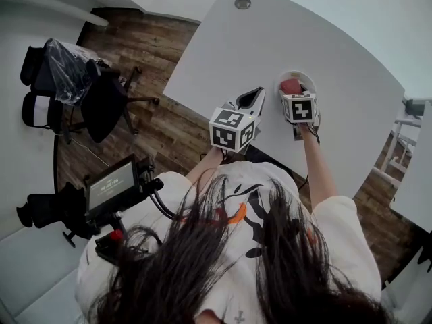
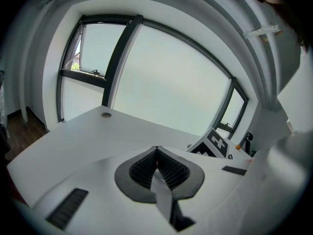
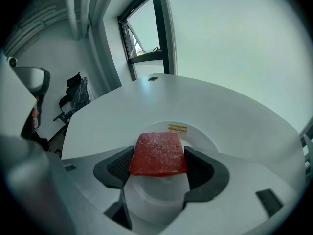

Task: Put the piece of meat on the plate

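R gripper (image 3: 157, 166): jaws clamped on the piece of meat (image 3: 159, 153), one pad on each side. Meat was a flat, squarish slab, deep red w/ pale frosty speckling on top and rounded corners. It was held over the white plate (image 3: 203, 137); couldn't tell if it touched. Yellow label (image 3: 177, 128) on plate just beyond meat. Plate sat on white table (image 3: 117, 111). L gripper (image 2: 157, 166): jaws pressed together, nothing between, near table edge.
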`<state>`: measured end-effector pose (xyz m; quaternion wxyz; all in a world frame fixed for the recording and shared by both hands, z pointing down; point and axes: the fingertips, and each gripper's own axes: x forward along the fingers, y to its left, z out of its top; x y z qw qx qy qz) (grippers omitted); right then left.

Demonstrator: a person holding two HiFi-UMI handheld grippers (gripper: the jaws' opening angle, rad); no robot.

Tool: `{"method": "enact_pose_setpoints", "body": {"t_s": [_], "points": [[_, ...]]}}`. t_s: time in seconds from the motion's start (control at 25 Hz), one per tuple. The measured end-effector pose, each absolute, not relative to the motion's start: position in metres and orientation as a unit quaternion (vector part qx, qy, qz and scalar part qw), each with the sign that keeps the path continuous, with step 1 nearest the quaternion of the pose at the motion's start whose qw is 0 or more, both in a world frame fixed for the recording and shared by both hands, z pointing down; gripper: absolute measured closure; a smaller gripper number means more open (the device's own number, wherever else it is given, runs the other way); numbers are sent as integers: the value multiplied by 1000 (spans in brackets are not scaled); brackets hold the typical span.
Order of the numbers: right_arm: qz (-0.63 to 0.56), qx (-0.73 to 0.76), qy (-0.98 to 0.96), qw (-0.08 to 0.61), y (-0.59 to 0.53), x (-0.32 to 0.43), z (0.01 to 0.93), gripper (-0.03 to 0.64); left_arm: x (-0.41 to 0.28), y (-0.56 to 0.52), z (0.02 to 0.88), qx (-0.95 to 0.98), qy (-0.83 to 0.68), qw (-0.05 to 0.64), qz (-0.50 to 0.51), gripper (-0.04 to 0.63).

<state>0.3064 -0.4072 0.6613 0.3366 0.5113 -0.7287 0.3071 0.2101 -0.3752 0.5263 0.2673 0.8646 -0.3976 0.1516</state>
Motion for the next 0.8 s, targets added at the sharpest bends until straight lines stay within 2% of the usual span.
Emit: {"method": "enact_pose_setpoints", "body": {"t_s": [0.6,0.8], "points": [[309,516,-721,344,-410,291,656,302,181,-375,523,861,-406,270,147,589],[323,528,-716,322,-412,293,653,302,178,-373,523,860,-409,270,146,589]]}}
